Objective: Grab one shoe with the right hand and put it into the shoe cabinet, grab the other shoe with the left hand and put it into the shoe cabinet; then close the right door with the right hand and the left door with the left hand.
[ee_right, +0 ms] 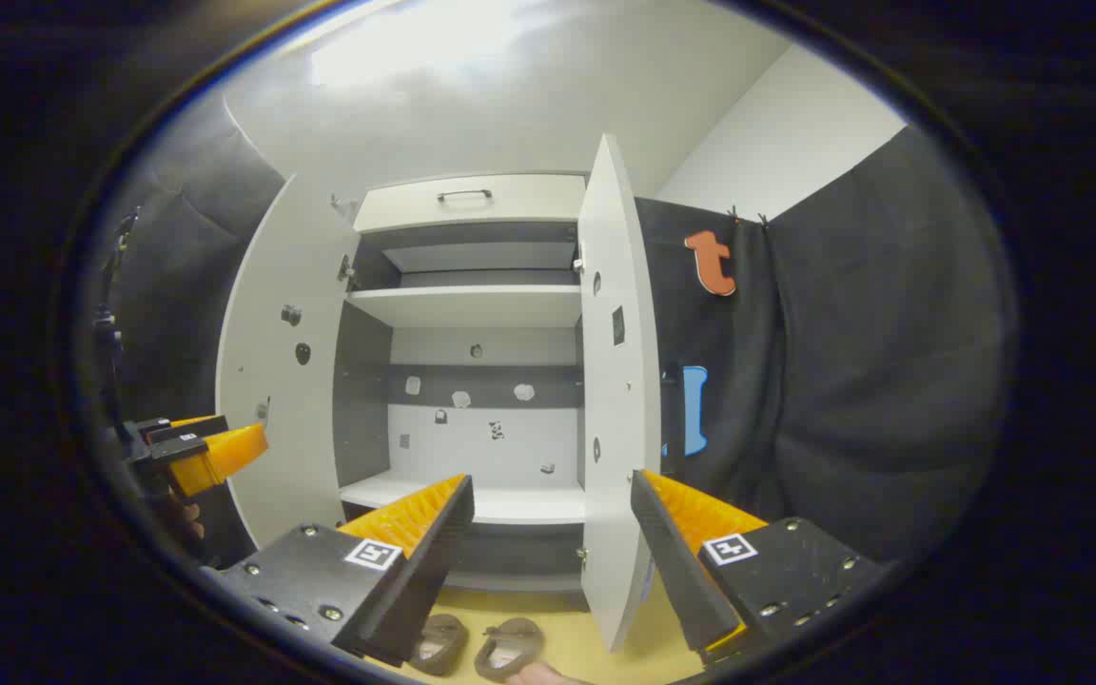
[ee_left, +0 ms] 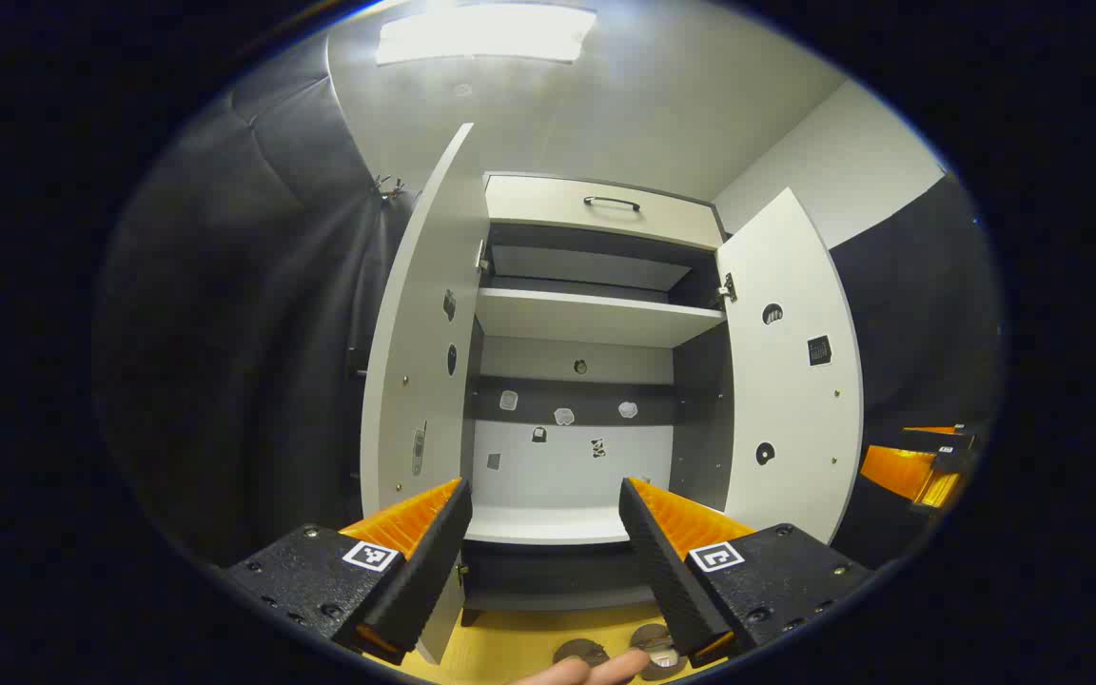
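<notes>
Two dark shoes [ee_right: 439,642] [ee_right: 507,647] lie side by side on the yellow floor [ee_right: 567,628] just in front of the open shoe cabinet [ee_right: 472,304]. In the left gripper view the same shoes [ee_left: 581,652] [ee_left: 655,639] peek out at the bottom edge. My left gripper [ee_left: 541,490] is open and holds nothing, facing the cabinet's lower shelf [ee_left: 548,523]. My right gripper [ee_right: 553,495] is open too, with the edge of the right door [ee_right: 615,381] between its fingers but farther off. Both doors stand wide open.
The left door [ee_right: 272,381] swings out toward the left gripper [ee_right: 205,447], seen at the left of the right gripper view. An upper shelf [ee_left: 596,319] and a drawer with a handle [ee_left: 605,205] sit above. A fingertip [ee_left: 586,671] shows near the shoes. Black cloth walls flank the cabinet.
</notes>
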Demonstrator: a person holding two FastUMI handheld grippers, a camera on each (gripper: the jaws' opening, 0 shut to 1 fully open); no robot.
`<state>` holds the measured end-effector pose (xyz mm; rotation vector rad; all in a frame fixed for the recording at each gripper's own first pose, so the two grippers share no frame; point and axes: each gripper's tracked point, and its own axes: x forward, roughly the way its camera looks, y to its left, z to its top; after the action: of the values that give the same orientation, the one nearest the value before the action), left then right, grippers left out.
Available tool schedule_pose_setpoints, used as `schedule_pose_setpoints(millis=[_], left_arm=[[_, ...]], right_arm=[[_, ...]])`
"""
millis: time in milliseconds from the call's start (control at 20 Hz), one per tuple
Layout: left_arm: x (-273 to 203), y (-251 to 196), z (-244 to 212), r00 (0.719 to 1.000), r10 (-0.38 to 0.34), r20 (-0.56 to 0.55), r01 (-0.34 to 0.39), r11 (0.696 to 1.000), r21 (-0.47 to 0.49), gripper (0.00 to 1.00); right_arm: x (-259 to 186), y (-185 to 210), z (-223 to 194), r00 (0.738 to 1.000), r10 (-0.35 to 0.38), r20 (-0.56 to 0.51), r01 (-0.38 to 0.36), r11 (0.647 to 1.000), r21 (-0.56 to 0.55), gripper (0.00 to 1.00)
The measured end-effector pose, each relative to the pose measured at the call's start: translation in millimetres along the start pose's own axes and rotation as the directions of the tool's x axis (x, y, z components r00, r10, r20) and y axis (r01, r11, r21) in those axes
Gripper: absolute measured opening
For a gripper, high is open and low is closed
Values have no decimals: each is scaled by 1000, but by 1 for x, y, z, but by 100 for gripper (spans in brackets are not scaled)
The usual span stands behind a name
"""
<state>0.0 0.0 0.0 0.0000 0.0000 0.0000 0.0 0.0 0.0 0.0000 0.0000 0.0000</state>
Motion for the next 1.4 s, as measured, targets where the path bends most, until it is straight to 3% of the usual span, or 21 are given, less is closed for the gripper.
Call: schedule_pose_setpoints(millis=[150, 450, 600, 950, 1000, 1200, 1400], left_arm=[[3, -4, -10, 999, -29, -18, 28, 999, -28, 92], [17, -22, -30, 992, -120, -27, 118, 992, -38, 95], [29, -24, -36, 994, -109, -8, 109, 994, -4, 95], [54, -24, -58, 996, -94, 11, 94, 995, -23, 95], [58, -23, -63, 996, -92, 6, 92, 995, -25, 92], [73, -14, -81, 996, -94, -6, 94, 995, -38, 95], [86, -3, -95, 995, -100, -11, 99, 994, -53, 99]], right_arm=[[3, 9, -10, 999, 50, -14, -49, 999, 19, 97], [25, 18, -46, 995, 83, -62, -80, 996, 49, 99], [39, 17, -70, 993, 71, -91, -68, 997, 37, 99], [62, 25, -148, 980, 66, -187, -62, 998, 27, 100], [64, 27, -162, 976, 68, -206, -64, 998, 26, 100], [62, 43, -230, 945, 83, -317, -77, 997, 30, 100], [56, 58, -309, 883, 93, -460, -82, 996, 43, 100]])
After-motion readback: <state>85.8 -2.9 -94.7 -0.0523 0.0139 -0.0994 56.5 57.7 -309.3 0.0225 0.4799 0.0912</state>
